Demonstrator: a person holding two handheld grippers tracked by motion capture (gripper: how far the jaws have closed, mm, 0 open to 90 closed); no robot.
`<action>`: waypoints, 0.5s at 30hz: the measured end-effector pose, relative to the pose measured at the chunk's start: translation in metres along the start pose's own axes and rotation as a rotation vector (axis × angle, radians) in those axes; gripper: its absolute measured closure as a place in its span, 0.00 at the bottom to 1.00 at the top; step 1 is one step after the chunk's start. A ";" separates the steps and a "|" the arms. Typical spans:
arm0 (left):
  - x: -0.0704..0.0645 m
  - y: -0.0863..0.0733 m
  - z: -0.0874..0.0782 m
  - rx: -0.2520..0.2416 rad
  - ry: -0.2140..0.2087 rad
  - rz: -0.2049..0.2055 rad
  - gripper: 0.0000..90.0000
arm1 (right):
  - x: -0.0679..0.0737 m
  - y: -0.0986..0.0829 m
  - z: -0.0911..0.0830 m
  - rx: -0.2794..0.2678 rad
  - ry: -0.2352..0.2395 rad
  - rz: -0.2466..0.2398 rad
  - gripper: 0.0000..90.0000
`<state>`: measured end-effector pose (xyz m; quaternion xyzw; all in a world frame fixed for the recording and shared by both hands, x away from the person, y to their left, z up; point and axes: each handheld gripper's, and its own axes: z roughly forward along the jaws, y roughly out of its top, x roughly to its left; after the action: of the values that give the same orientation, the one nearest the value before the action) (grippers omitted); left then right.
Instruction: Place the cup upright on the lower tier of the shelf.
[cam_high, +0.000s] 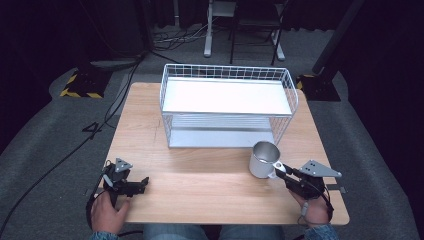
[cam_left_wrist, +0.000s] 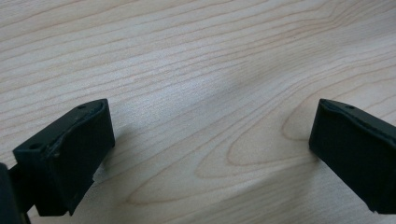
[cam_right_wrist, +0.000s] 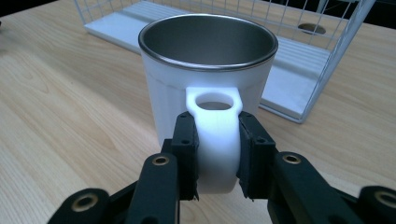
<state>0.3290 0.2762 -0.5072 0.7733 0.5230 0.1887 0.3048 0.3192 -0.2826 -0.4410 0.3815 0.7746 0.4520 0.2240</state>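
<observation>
White plastic with a steel lining: that is your mug (cam_high: 264, 159), and it stands upright on the worktop (cam_high: 200, 190) just in front of the wire shelf rack (cam_high: 227, 105), near the rack's right front corner. Your right tongs (cam_right_wrist: 217, 154) are clamped on its handle (cam_right_wrist: 215, 135), one jaw on each flat side, so the mug's body lies straight ahead of them with the handle pointing back toward you. The mug's long axis runs vertical, mouth up, and the rack lies directly beyond it, so I judge the coming move turns on lifting forward and up from here into one of the rack's two tiers.

Your right hand (cam_high: 315, 210) is the nearer one by far. Your left tongs (cam_left_wrist: 210, 154) sit well apart from the mug at the worktop's near left corner, jaws spread wide over bare wood and holding nothing.

Count: one mug, one rack with two white shelves, two tongs. Whether the mug rests fully on the worktop or is just lifted, I cannot tell.
</observation>
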 end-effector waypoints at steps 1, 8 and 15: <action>0.000 0.000 0.000 0.000 0.000 0.000 0.00 | 0.000 0.002 0.001 -0.007 -0.001 -0.002 0.79; 0.000 0.000 0.000 0.000 0.000 0.000 0.00 | 0.003 0.022 0.009 -0.030 -0.011 -0.012 0.79; 0.000 0.000 0.000 0.000 0.000 0.000 0.00 | 0.010 0.045 0.025 -0.051 -0.013 -0.034 0.79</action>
<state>0.3291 0.2762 -0.5072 0.7733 0.5229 0.1886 0.3049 0.3481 -0.2478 -0.4141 0.3653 0.7678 0.4652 0.2463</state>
